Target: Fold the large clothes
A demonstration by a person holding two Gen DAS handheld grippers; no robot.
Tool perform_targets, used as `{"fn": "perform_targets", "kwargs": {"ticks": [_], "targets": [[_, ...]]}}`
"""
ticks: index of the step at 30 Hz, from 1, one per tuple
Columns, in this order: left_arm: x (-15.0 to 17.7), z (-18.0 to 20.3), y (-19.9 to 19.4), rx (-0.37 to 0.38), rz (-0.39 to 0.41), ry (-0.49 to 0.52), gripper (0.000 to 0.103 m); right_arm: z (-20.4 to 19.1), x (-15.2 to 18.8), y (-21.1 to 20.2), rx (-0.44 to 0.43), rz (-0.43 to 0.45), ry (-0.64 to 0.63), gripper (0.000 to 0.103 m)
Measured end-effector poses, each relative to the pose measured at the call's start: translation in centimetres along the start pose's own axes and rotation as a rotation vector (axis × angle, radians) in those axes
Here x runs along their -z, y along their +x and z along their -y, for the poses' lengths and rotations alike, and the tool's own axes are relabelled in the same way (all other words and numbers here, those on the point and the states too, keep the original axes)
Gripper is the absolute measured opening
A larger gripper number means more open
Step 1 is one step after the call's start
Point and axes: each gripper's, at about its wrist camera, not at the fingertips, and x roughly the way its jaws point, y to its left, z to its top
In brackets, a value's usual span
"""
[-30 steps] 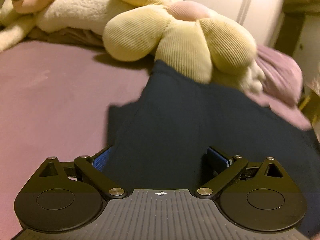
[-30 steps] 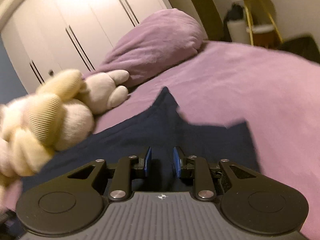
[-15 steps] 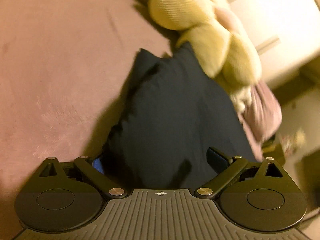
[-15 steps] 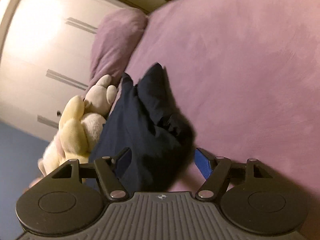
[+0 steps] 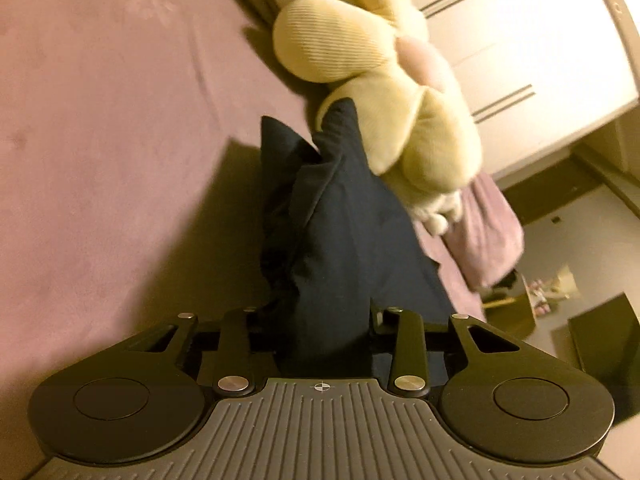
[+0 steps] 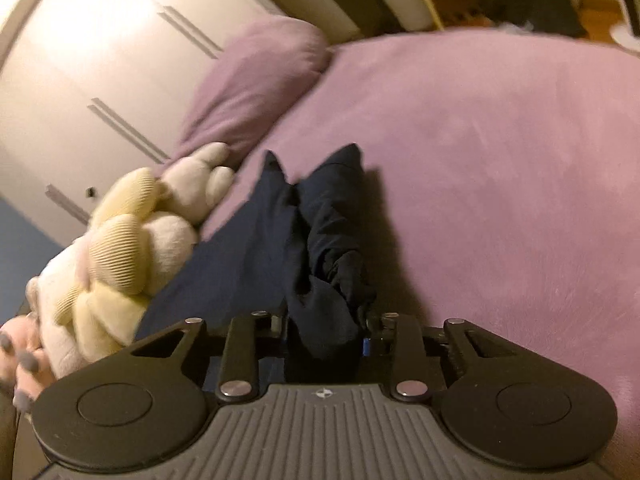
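- Left wrist view: your left gripper, spread wide half a second ago, has now closed in on a bunch of the dark navy garment; cloth fills the gap between its fingers, so the fold can begin. The garment lies gathered on the purple bedspread, its far end touching the yellow flower plush, which could snag the fold
- Right wrist view: your right gripper has likewise narrowed from wide onto a twisted wad of the garment. The plush lies just left, the purple pillow beyond
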Motion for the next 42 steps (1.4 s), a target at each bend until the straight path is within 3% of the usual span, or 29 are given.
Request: {"fn": "perform_targets", "kwargs": {"ticks": [4,8,11,15,17,20,21,23,26,28,31,34,38,42], "targets": [[2.2,-0.5,-5.3,0.0,-0.057,0.074,0.038,0.7,0.6,-4.0,-0.013,-0.031,-0.024,0.028],[5.8,-2.8,-10.7,-0.039,-0.111,0.03,0.039,3.9,3.2,-9.6,-0.01,-0.104,-0.001,0.028],[7.6,-3.5,-12.6,-0.092,-0.113,0.045,0.046,5.9,6.2,-14.0,0.022,-0.144,-0.001,0.03],[7.4,-2.6,-13.5,-0.188,-0.099,0.104,0.052,7.2,7.7,-17.1,0.07,-0.168,0.001,0.038],[6.9,-1.5,-14.1,-0.22,-0.06,0.145,0.054,6.8,6.7,-18.0,0.128,-0.138,-0.034,0.043],[6.7,1.0,-14.3,-0.302,0.018,0.256,0.055,4.8,5.4,-19.9,0.188,0.01,-0.136,0.05],[6.7,1.9,-14.0,-0.3,0.025,0.287,0.062,4.0,5.3,-20.0,0.181,0.047,-0.17,0.05],[6.7,4.0,-12.3,-0.291,0.014,0.343,0.075,2.0,5.7,-18.8,0.144,0.067,-0.262,0.05],[7.3,6.5,-10.0,-0.306,0.067,0.432,0.076,-1.7,7.3,-14.6,0.086,0.031,-0.413,0.05],[7.6,7.9,-8.7,-0.356,0.128,0.468,0.076,-4.5,8.3,-11.3,0.057,0.016,-0.493,0.043],[7.5,8.6,-8.9,-0.452,0.254,0.423,0.076,-8.6,10.0,-5.9,0.05,-0.008,-0.61,0.036],[7.3,8.7,-9.4,-0.455,0.344,0.432,0.076,-11.1,11.7,-1.3,0.046,-0.085,-0.639,0.034],[7.1,9.6,-8.2,-0.426,0.34,0.5,0.084,-12.1,15.4,0.9,0.041,-0.096,-0.769,0.035],[6.2,9.6,-6.4,-0.397,0.354,0.466,0.093,-12.5,15.9,1.3,0.039,-0.1,-0.812,0.035]]}}
